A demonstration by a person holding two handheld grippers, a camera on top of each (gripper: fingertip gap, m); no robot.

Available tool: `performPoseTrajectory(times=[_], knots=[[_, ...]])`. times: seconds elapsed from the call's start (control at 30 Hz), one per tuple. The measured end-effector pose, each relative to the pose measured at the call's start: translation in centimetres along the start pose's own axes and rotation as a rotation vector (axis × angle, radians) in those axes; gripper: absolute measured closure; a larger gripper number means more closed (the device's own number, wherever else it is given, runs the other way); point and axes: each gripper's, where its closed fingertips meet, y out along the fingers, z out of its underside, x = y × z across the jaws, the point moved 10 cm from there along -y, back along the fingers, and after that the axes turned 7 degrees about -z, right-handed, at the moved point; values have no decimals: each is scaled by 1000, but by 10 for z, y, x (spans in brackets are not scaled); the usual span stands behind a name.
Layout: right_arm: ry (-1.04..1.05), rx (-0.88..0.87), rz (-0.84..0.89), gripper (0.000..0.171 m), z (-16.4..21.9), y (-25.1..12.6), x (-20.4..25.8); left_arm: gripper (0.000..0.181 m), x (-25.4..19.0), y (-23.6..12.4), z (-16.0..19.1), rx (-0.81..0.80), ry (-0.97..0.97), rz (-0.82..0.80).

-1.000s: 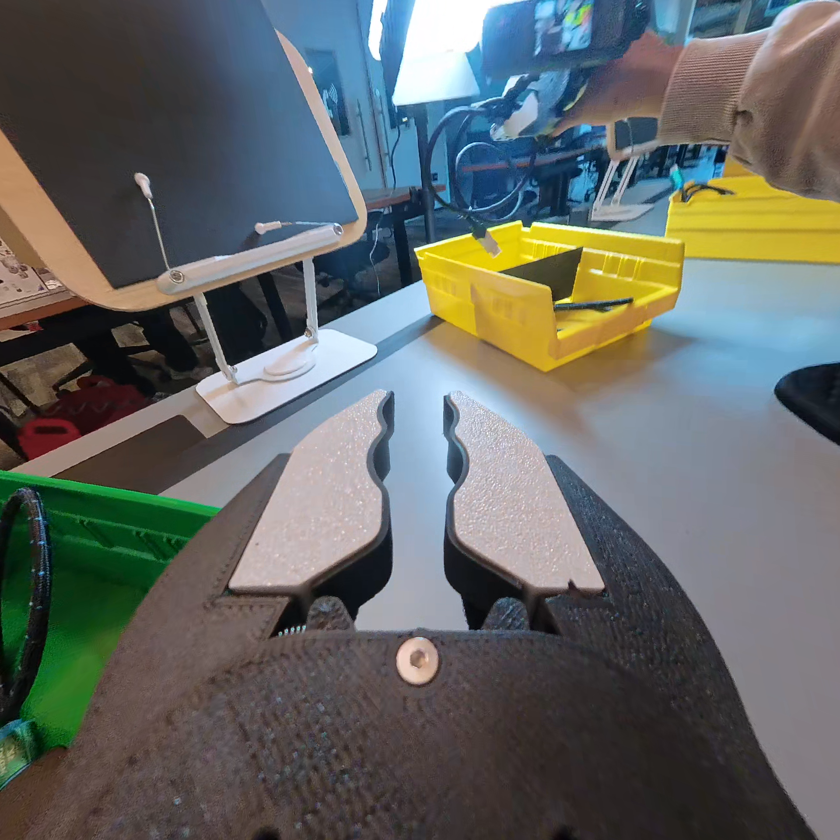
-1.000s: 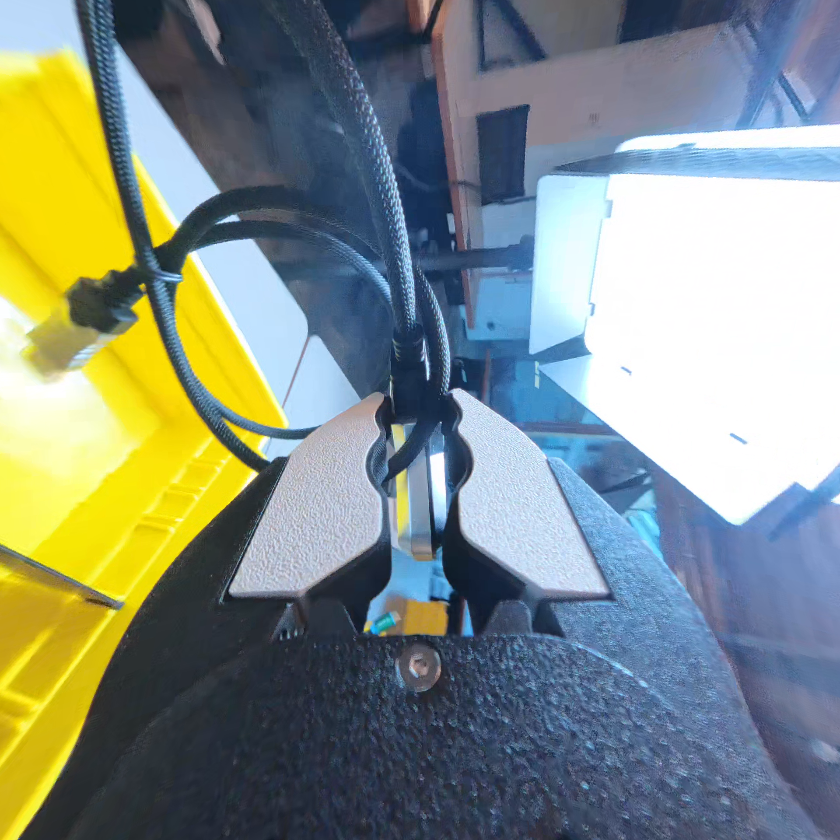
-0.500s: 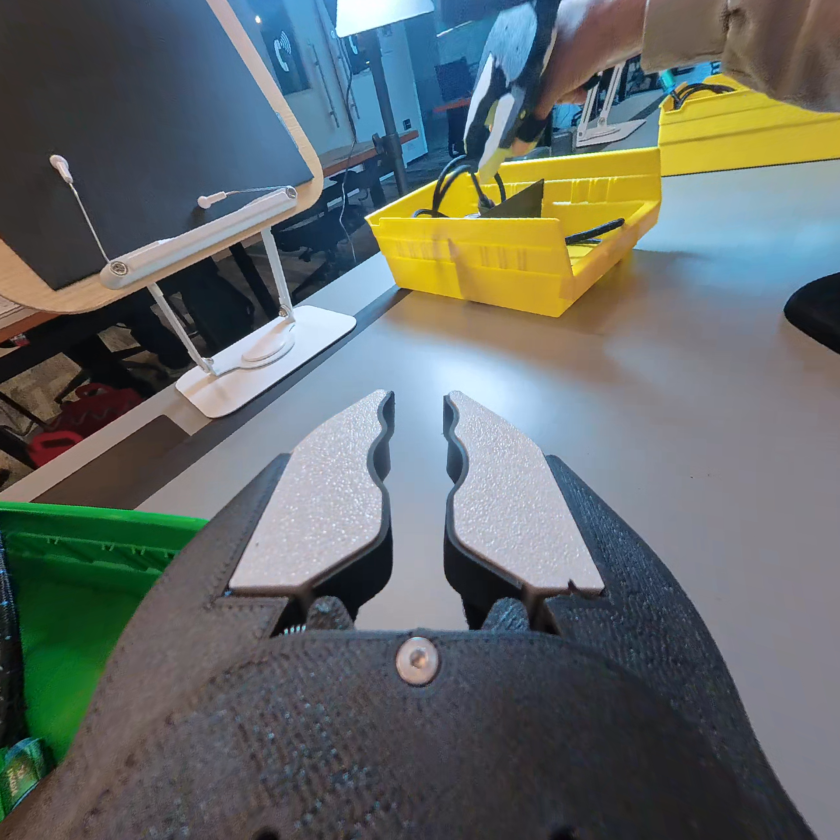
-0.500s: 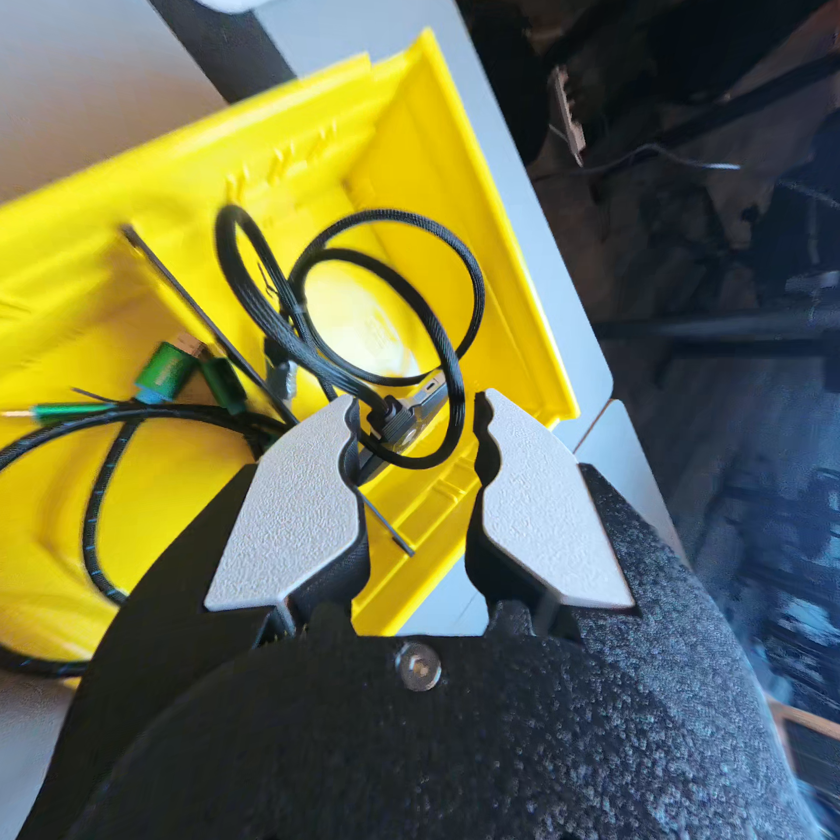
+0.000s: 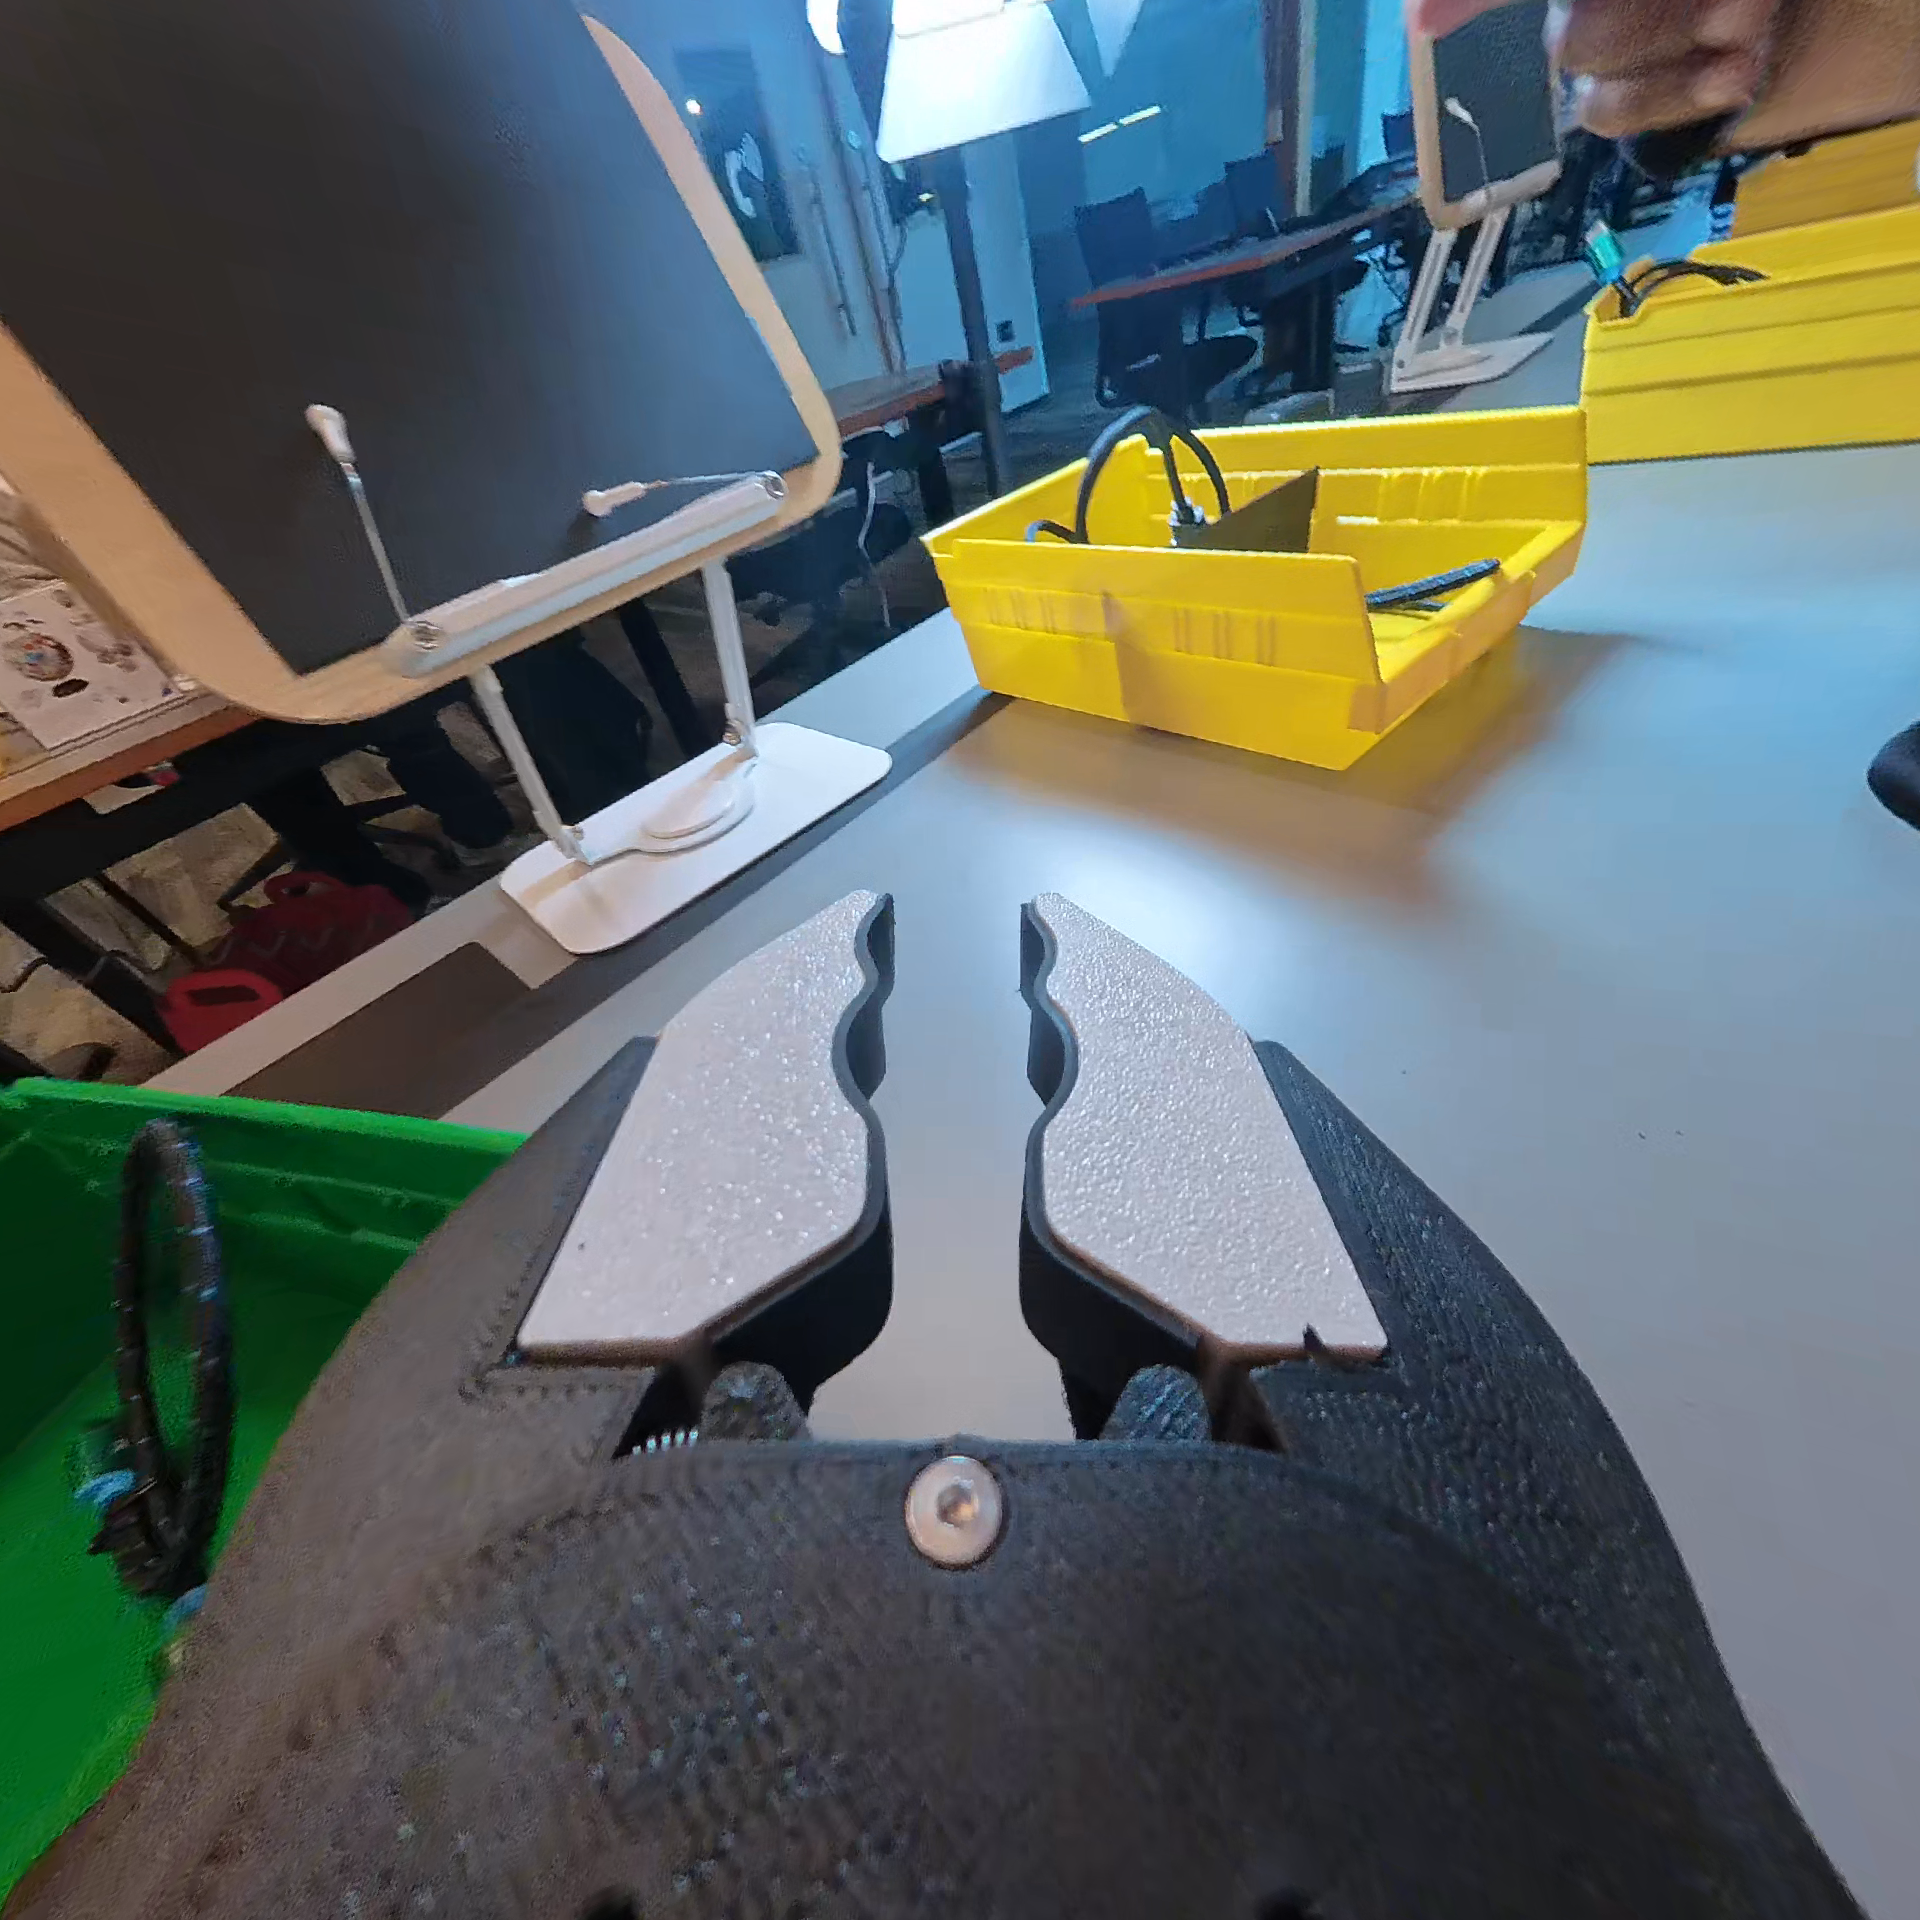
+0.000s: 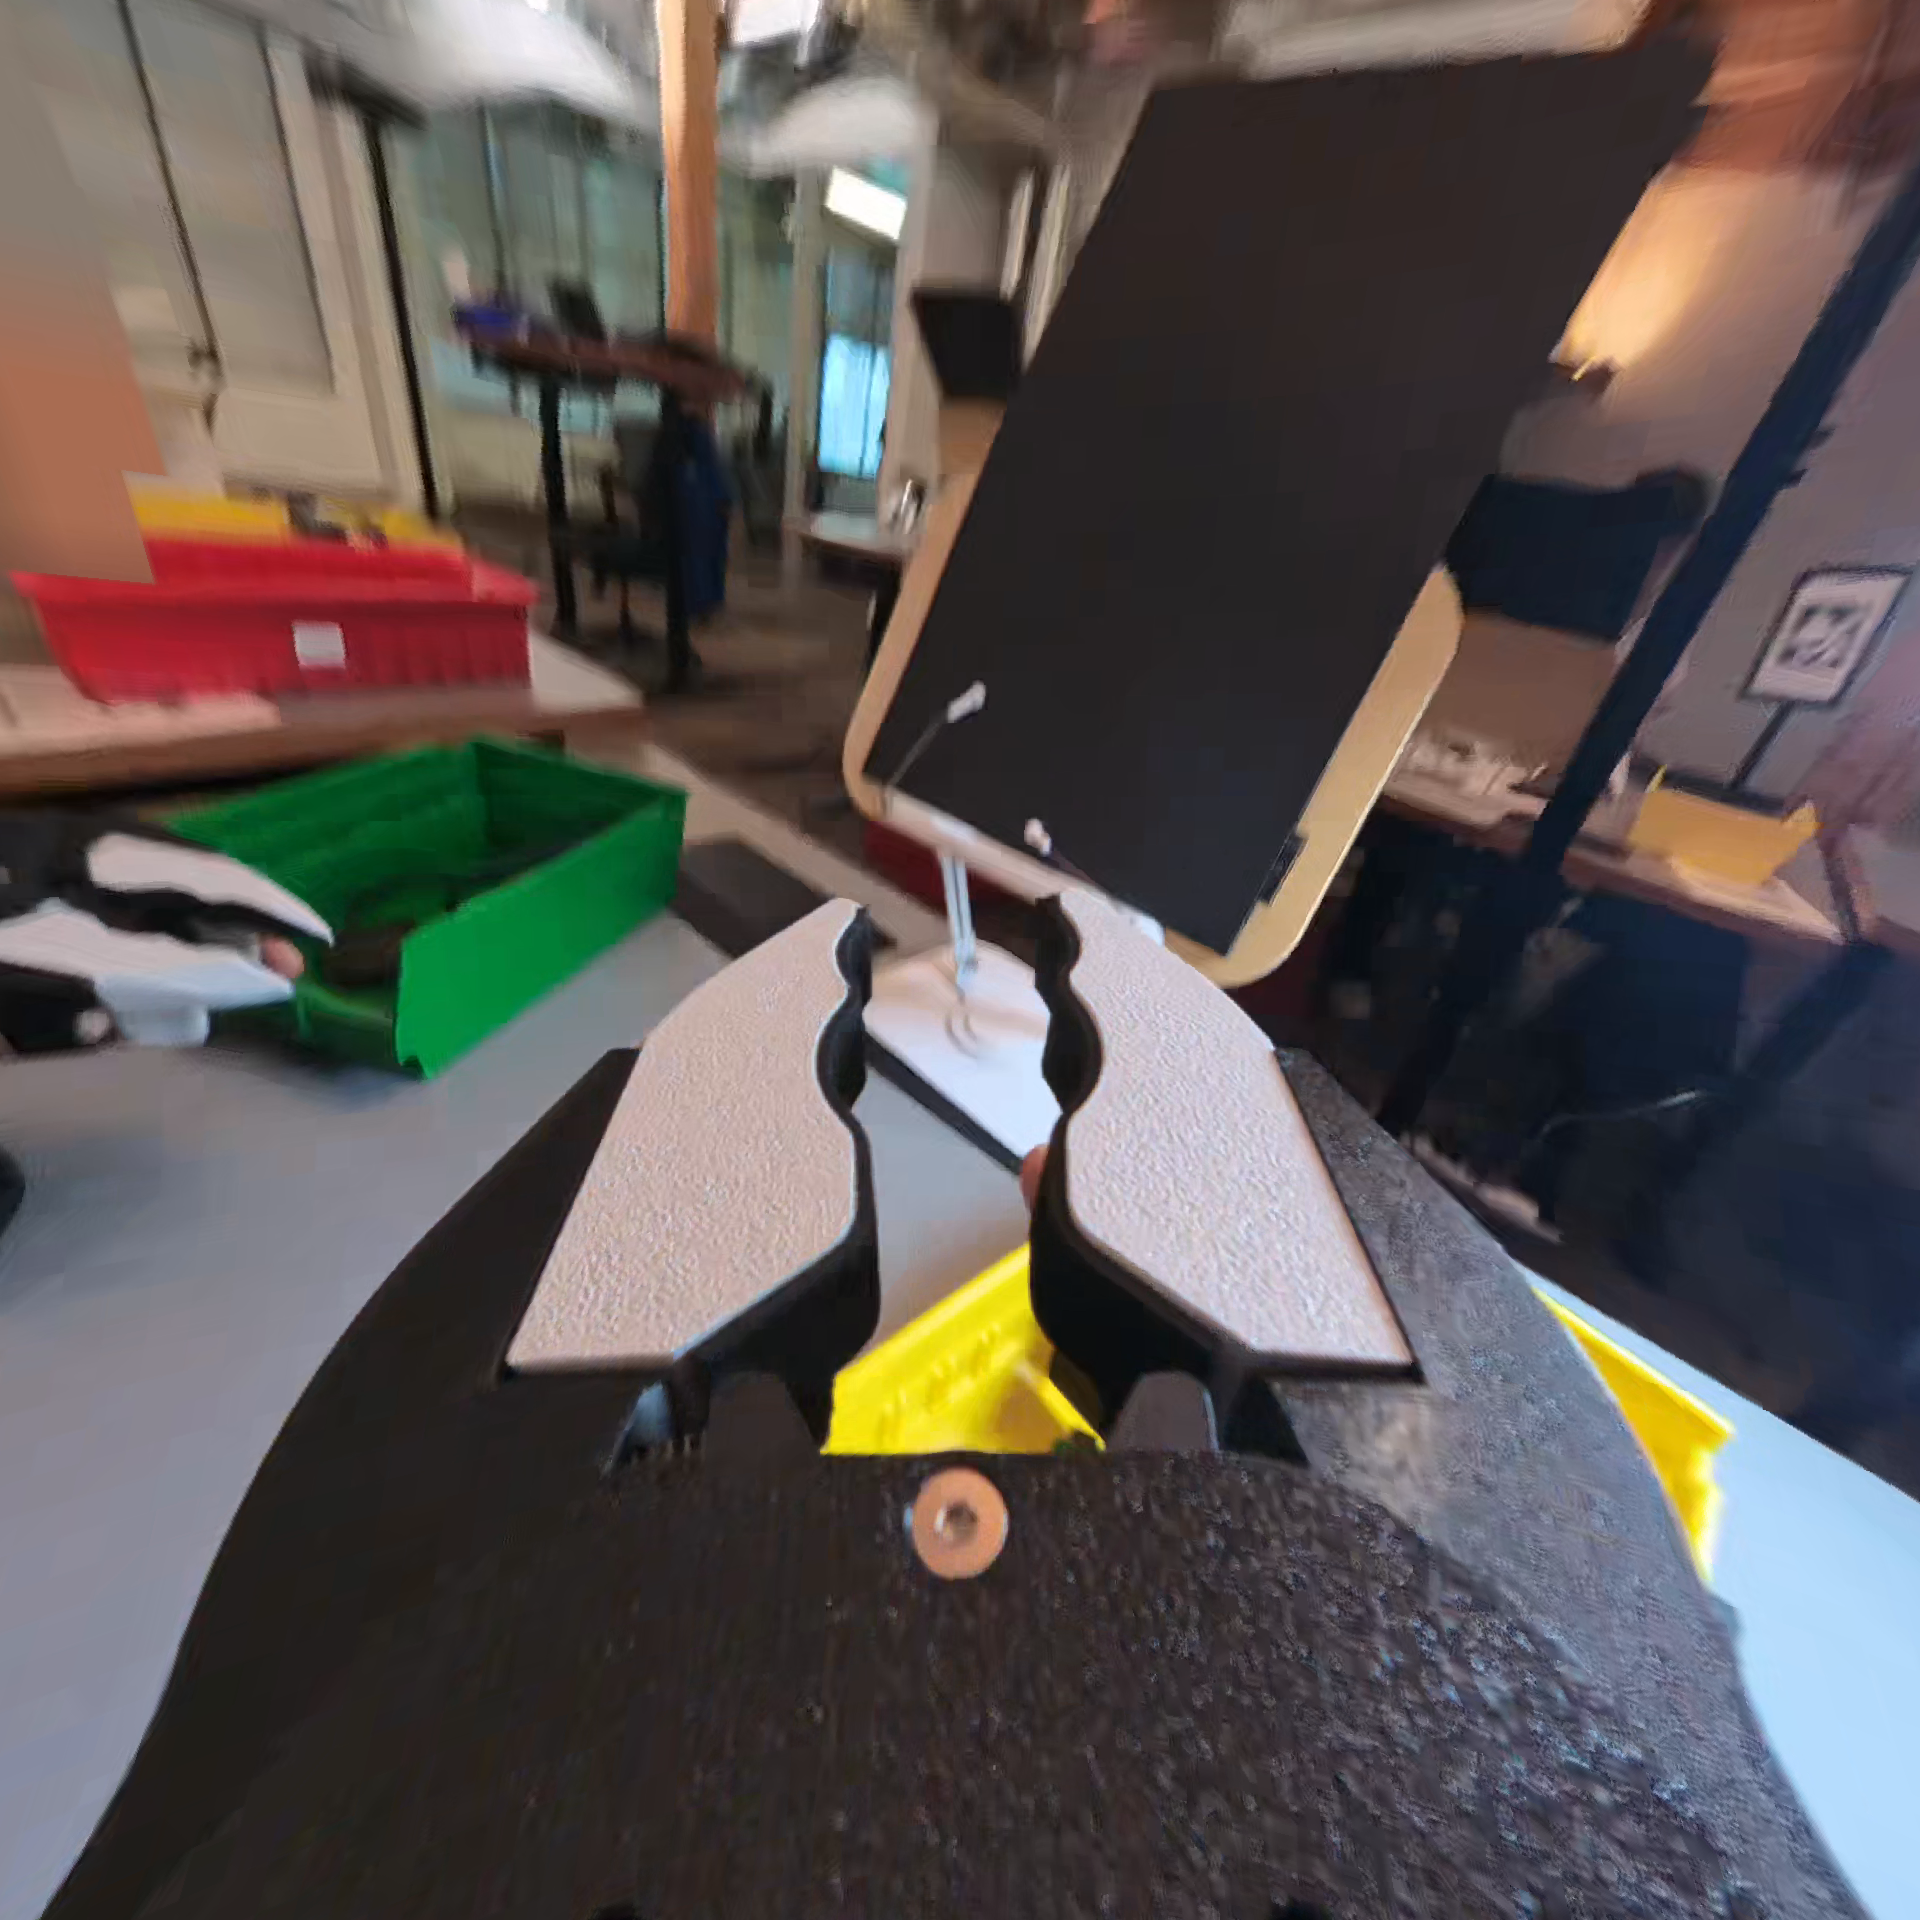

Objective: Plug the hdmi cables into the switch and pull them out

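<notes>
The left gripper (image 5: 956, 920) hangs low over the grey table (image 5: 1558, 1039), its jaws parted and holding nothing. At its eight o'clock a green bin (image 5: 312, 1226) holds a coiled black braided cable (image 5: 171, 1340). A white stand (image 5: 696, 831) carrying a dark board (image 5: 364, 260) sits at eleven o'clock. Farther off, at one o'clock, the yellow bin (image 5: 1226, 644) contains looped black hdmi cables (image 5: 1143, 457). The right gripper (image 6: 951, 925) is also spread and empty, raised above the yellow bin's rim (image 6: 935, 1371); its view is blurred. No switch can be made out.
</notes>
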Motion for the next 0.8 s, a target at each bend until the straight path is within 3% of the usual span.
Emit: performPoseTrajectory(times=[0.13, 0.23, 0.4, 0.5, 0.67, 0.8], knots=[[32, -255, 106, 154, 32, -31, 44, 158, 22, -17, -8, -35, -33, -110], [33, -241, 118, 171, 69, -38, 61, 155, 45, -33, -13, -52, -61, -232], [104, -151, 81, 171, 112, -33, 61, 154, 89, -59, -33, -38, -55, -459], [96, -136, 71, 171, 114, -28, 62, 150, 114, -56, -33, 143, -6, -515], [71, -73, 5, 171, 129, -18, 78, 138, 120, -14, 9, 695, 216, -458], [18, -6, -43, 171, 138, -10, 91, 140, 122, 16, 43, 856, 237, -407]])
